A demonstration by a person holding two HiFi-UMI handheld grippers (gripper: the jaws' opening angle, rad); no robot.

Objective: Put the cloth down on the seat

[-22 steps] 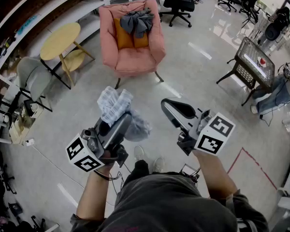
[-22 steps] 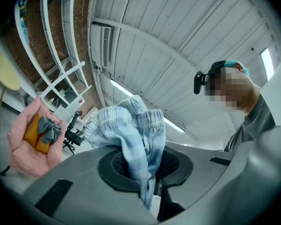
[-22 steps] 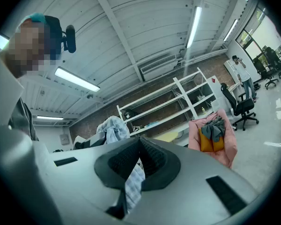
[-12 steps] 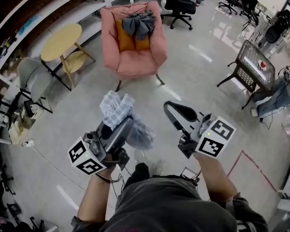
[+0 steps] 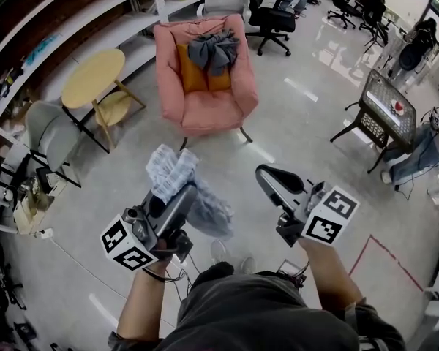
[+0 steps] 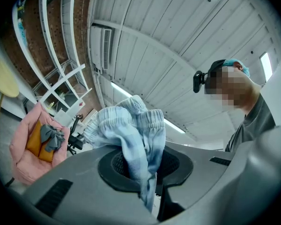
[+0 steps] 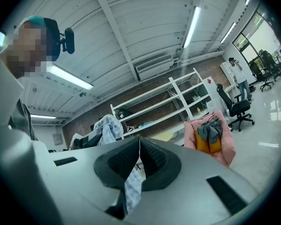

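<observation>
While the left gripper [image 5: 178, 194] stays clenched on the cloth [image 5: 170, 170], right gripper [image 5: 265, 174] closed empty, the seat [image 5: 208, 112] at upper centre has drawn nearer; placement remains pending

On the glossy grey floor [image 5: 293, 123] stand a pink armchair [image 5: 212, 108], a round wooden table [image 5: 93, 78] beside it, black office chairs [image 5: 267, 17] beyond. White shelving [image 7: 178, 104] lines a brick wall [image 7: 145, 90]; strip lights [image 7: 193, 25] overhead.
</observation>
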